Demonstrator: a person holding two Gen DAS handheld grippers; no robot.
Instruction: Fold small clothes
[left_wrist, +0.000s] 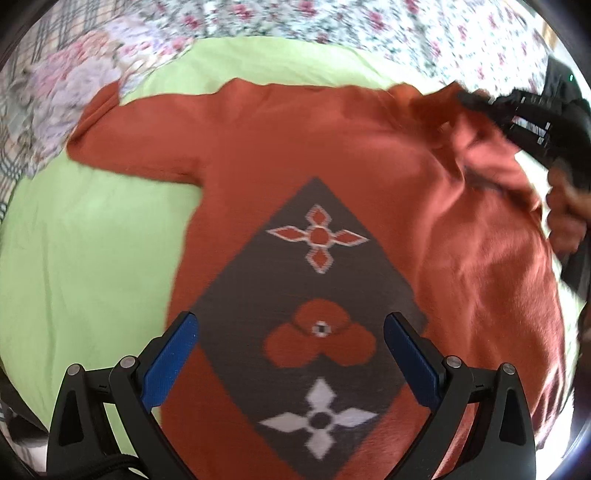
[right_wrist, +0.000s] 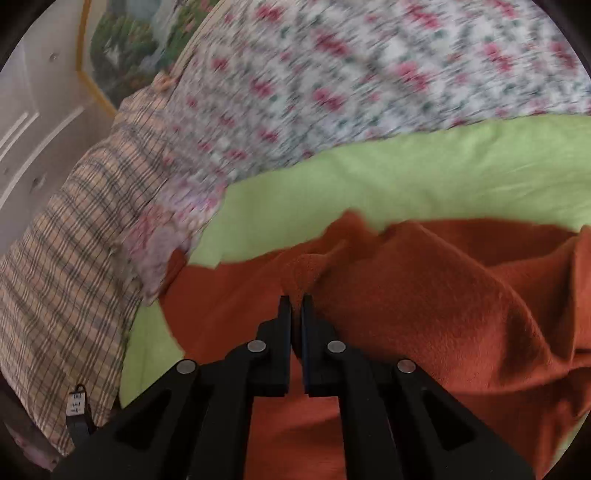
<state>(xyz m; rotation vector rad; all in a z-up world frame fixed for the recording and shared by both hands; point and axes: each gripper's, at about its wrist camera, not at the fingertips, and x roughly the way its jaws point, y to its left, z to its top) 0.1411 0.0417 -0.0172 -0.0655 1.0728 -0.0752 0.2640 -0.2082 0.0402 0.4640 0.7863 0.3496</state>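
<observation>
Spread flat, the orange sweater (left_wrist: 280, 147) lies front-up on the green sheet (left_wrist: 85, 236) of the bed, its grey diamond patch (left_wrist: 314, 295) showing. One sleeve (left_wrist: 491, 162) is lifted and bunched. The right tongs (right_wrist: 296, 301) are clamped together on a fold of that orange knit. The left tongs (left_wrist: 291, 325) hang above the patch, fingers apart, empty. A floral quilt (left_wrist: 332, 22) and a plaid pillow (right_wrist: 74, 258) lie along the bed's far edge.
</observation>
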